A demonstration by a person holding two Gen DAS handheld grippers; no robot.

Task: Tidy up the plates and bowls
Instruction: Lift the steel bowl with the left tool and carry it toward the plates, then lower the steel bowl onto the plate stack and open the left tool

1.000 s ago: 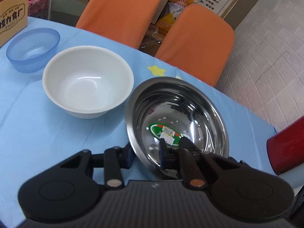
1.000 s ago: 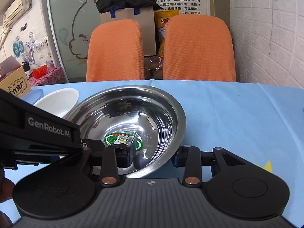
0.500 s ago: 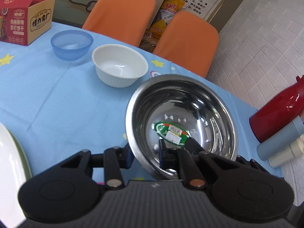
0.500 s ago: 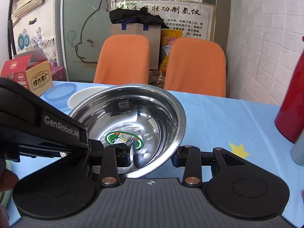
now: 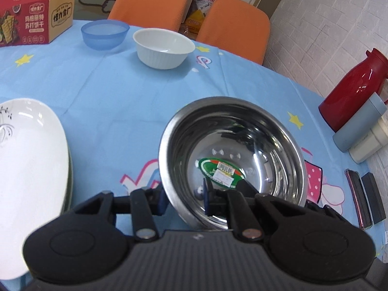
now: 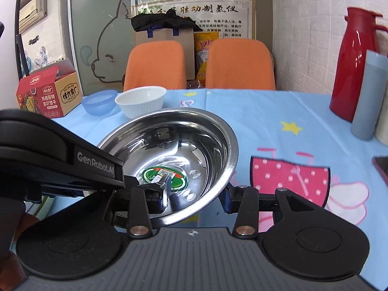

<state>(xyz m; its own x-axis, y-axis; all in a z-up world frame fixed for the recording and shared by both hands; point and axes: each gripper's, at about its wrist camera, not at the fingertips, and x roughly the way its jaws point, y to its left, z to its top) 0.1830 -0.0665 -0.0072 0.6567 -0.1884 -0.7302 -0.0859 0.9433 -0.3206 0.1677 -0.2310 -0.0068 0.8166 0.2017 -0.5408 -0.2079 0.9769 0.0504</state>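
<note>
— What's that steel bowl doing?

— It's gripped from both sides. The left gripper is clamped on its near rim, one finger outside the wall and one inside. The right gripper is pinching the same bowl's rim too, with one finger inside and one outside. You can see the left gripper's black body running in from the left of the right wrist view, printed "GenRobot.AI".

— Is the bowl on the table?

— It's tilted, over the blue tablecloth; I can't tell whether its base touches. On the bottom inside there's a green oval sticker with a white barcode label across it — the print is too small to read.

— And the other dishes?

— A white bowl and a blue translucent bowl sit side by side at the far edge, well apart from the steel one. To the left, near the left gripper, a white plate with a thin black sprig drawn on its rim lies on another dish whose greenish edge shows beneath.

— Anything with writing?

— A red and tan carton beside the blue bowl, with Chinese characters — "怪力食厂" on the tan end. There's a yellow packet between the two orange chairs, and a poster of Chinese text behind. On the right stand a red flask and a grey-blue tumbler, just beside each other.
</note>
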